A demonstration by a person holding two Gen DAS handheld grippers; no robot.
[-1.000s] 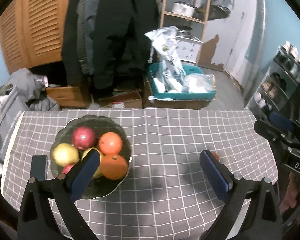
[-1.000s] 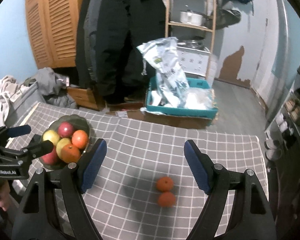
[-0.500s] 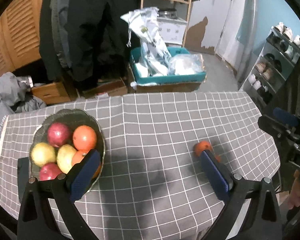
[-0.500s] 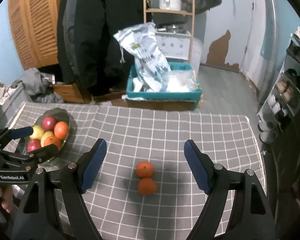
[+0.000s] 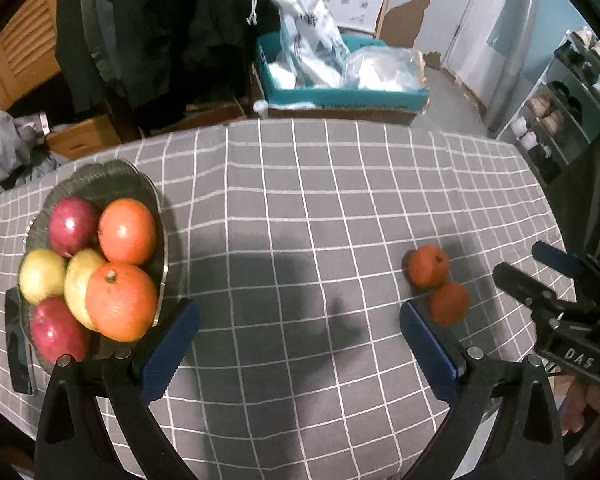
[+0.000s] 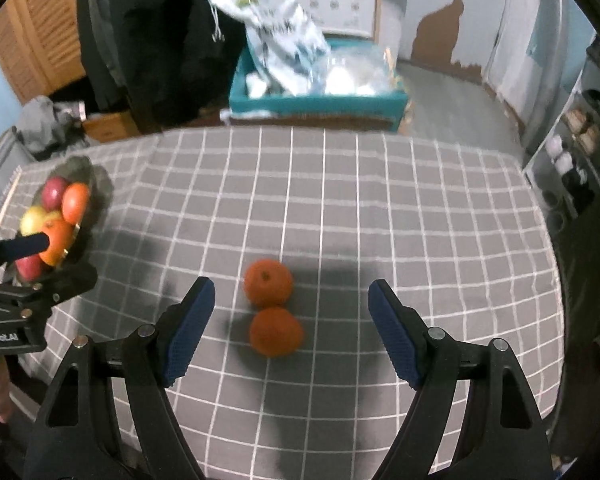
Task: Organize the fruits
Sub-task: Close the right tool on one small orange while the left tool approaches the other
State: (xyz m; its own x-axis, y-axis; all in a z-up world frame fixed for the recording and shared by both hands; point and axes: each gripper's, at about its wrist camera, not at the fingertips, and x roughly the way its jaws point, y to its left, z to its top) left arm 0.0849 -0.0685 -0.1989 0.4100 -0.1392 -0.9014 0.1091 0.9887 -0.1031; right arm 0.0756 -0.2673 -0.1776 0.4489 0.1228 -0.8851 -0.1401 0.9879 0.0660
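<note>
Two small oranges lie touching on the grey checked tablecloth: the far orange [image 6: 268,282] [image 5: 426,265] and the near orange [image 6: 276,331] [image 5: 449,303]. My right gripper [image 6: 291,294] hangs open above them, both oranges showing between its blue pads with room on each side. A glass fruit bowl [image 5: 88,172] at the table's left holds red apples, yellow fruit and two big oranges. My left gripper [image 5: 299,314] is open over bare cloth between the bowl and the small oranges, its left pad close to the bowl's near rim.
A dark phone-like slab [image 5: 18,344] lies left of the bowl. Beyond the table's far edge stand a teal crate [image 5: 340,92] with plastic bags, hanging dark coats and a wooden cupboard. A shoe rack [image 5: 560,120] is at the right.
Both grippers have sunk toward the table and tilted further down. The two small oranges now sit between the right gripper's pads; the bowl looms larger in the left wrist view.
</note>
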